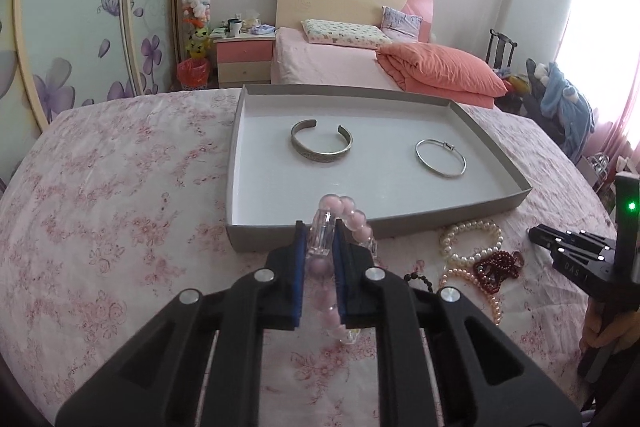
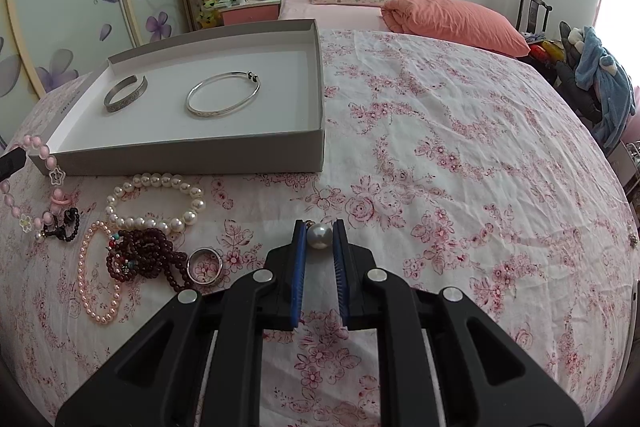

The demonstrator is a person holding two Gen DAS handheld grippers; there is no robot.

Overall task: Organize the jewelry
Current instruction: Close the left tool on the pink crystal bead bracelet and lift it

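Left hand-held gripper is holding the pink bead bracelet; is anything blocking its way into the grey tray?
Only the tray's near wall lies between the pink bead bracelet, clamped in the left hand-held gripper, and the tray floor. Inside, the wide cuff bangle and thin silver bangle sit farther back, leaving the near floor free.

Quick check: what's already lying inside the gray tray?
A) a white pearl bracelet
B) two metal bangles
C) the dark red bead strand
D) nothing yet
B. Inside the tray lie a wide open cuff and a thin bangle; the pearls and beads are on the bedspread outside it.
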